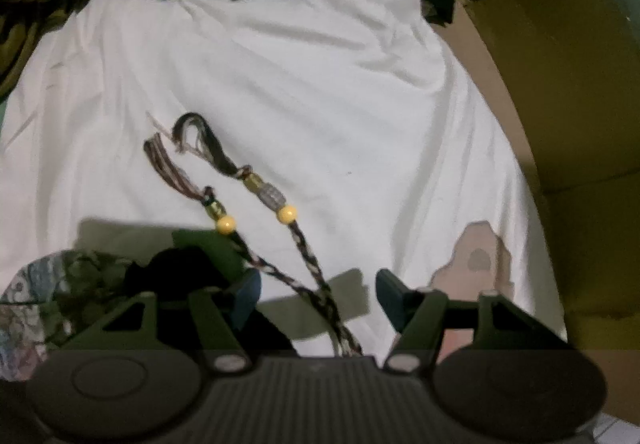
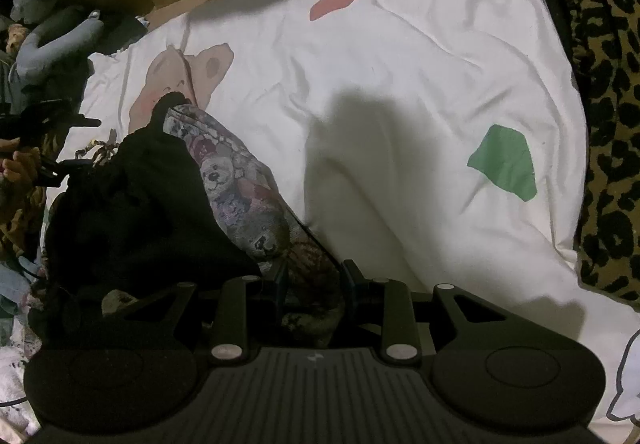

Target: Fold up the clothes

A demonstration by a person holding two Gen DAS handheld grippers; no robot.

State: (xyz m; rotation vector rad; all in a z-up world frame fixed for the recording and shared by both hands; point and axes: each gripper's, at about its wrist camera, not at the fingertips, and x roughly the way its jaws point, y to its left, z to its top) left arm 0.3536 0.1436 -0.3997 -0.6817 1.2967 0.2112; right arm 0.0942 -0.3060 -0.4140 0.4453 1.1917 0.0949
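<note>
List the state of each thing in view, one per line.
left gripper: open, braided cords between its fingers, untouched
right gripper: shut on patterned garment
patterned garment: bunched, unfolded
braided cords: loose on white sheet
white sheet: spread, wrinkled

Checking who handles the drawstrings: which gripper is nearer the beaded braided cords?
Left. The left gripper has its jaws open around the beaded braided cords. The right gripper is shut on the patterned garment, away from them.
</note>
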